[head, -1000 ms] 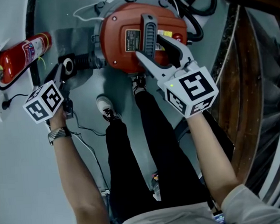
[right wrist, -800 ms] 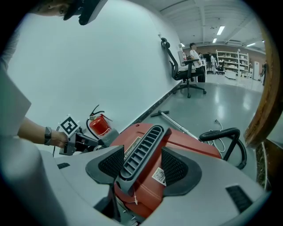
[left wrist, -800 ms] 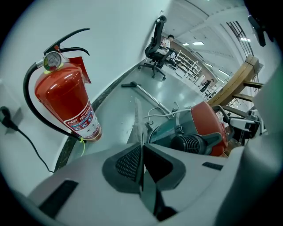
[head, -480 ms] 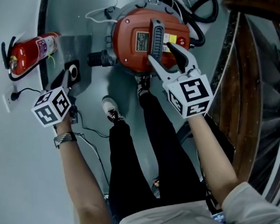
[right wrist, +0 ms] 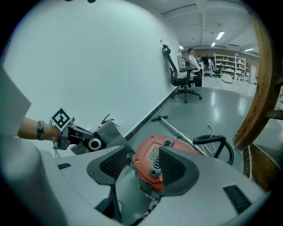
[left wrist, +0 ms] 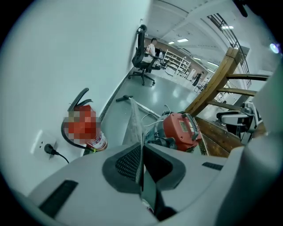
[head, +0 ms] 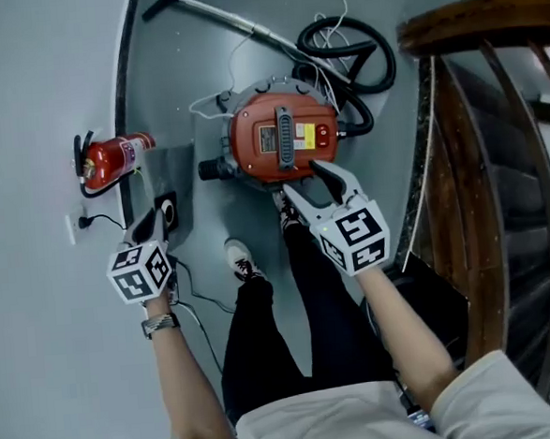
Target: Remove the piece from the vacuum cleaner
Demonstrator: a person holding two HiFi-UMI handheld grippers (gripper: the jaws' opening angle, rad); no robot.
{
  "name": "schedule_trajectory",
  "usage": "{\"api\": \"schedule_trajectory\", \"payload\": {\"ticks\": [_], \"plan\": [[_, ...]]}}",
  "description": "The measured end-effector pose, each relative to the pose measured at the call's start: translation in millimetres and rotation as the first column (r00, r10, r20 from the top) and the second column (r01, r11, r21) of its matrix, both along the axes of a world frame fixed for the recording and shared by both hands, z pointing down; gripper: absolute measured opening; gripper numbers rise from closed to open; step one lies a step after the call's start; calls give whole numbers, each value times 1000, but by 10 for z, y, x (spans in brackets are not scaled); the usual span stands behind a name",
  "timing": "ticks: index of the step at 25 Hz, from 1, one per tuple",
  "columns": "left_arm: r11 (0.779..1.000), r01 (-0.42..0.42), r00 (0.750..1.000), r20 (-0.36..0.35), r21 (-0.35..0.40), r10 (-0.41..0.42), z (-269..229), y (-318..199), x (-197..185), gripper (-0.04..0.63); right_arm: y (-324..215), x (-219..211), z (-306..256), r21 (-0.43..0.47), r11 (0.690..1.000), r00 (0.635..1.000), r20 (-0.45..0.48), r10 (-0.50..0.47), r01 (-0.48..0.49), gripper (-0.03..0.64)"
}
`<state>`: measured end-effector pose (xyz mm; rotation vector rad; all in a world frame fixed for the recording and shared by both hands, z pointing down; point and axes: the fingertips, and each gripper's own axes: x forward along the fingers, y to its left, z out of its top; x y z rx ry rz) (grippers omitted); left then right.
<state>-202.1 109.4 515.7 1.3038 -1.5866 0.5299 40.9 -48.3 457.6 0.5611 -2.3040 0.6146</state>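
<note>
Beside the red vacuum cleaner on the floor, the left gripper is closed on the flat grey piece, which stretches forward, clear of the machine, while the right gripper hangs wide and empty above it.

One vacuum, one piece, one extinguisher
</note>
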Motion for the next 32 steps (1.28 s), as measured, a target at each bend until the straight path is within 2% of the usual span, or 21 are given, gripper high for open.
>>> {"api": "schedule_trajectory", "payload": {"ticks": [7,11,17,23,28,32], "plan": [[993,-14,1000,1,114,14,-1056,-158,144,21,130,75,-823,58,998,999,35,17,-19,219],[984,-50,999,14,174,48,-1607,-155,229,21,203,124,-1327,146,989,999,42,9,-15,96],[961,-102,994,62,256,89,-2377,-105,239,21,256,161,-1990,236,971,998,58,7,-20,37],[927,-161,984,128,338,125,-3077,-14,304,21,412,38,-2723,309,951,993,107,-46,11,28],[886,-219,971,178,409,158,-3571,48,389,21,621,-77,-3236,397,914,981,129,-145,83,28],[855,-263,959,221,447,180,-3980,149,406,21,622,-48,-3737,461,885,973,173,-155,59,28]]}}
